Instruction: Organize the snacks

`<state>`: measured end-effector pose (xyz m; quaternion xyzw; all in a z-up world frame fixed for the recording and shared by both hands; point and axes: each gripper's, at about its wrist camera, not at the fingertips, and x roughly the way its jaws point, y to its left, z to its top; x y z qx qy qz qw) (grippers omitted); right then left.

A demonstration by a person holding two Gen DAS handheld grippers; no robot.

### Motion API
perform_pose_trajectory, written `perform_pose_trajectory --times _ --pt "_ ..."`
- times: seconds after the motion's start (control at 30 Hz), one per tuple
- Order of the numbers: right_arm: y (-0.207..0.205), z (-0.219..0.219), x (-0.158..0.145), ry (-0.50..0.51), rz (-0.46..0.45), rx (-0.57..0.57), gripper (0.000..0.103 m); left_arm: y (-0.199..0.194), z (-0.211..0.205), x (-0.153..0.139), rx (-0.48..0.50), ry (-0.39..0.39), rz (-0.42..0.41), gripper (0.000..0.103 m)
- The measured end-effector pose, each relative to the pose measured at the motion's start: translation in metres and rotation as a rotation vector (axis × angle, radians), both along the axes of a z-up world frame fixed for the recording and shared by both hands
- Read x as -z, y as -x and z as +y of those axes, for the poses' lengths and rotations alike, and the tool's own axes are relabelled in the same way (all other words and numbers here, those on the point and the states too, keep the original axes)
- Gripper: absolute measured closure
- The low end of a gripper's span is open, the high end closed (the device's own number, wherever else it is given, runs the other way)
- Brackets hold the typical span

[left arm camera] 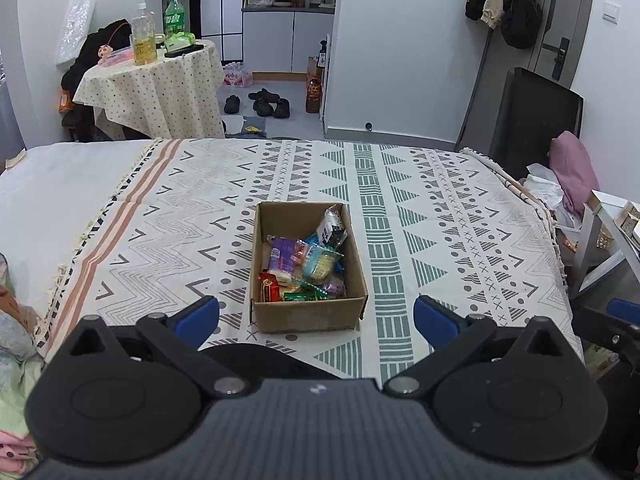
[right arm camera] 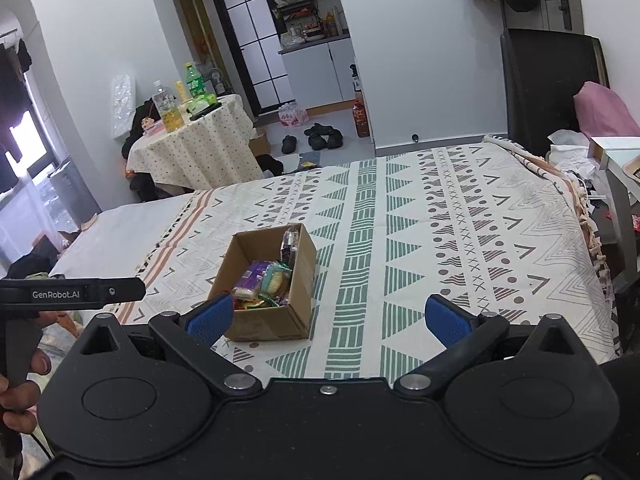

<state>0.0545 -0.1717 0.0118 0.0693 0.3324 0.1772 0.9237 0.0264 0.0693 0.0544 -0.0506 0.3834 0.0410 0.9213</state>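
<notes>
An open cardboard box [left arm camera: 276,222] sits on the patterned bed cover, holding several wrapped snacks [left arm camera: 304,264]. It also shows in the right wrist view [right arm camera: 302,276] with the snacks [right arm camera: 266,282] inside. My left gripper [left arm camera: 316,318] is open and empty, just in front of the box's near wall. My right gripper [right arm camera: 328,318] is open and empty, to the right of the box and nearer the bed's front edge. The left tool's body [right arm camera: 72,294] shows at the left of the right wrist view.
The patterned cover [left arm camera: 460,232] spans the bed. A round table [left arm camera: 160,84] with bottles stands beyond the far edge. Shoes [left arm camera: 264,102] lie on the floor. A black chair [left arm camera: 528,116] and a pink cloth [left arm camera: 568,164] are at the right.
</notes>
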Motion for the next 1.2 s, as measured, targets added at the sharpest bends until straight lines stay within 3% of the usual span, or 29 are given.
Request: perform_pose_trajectory --times 1.2 --pt "0.013 0.006 -0.005 0.004 -0.014 -0.015 0.000 0.026 0.000 -0.009 -0.017 -0.020 -0.048 0.000"
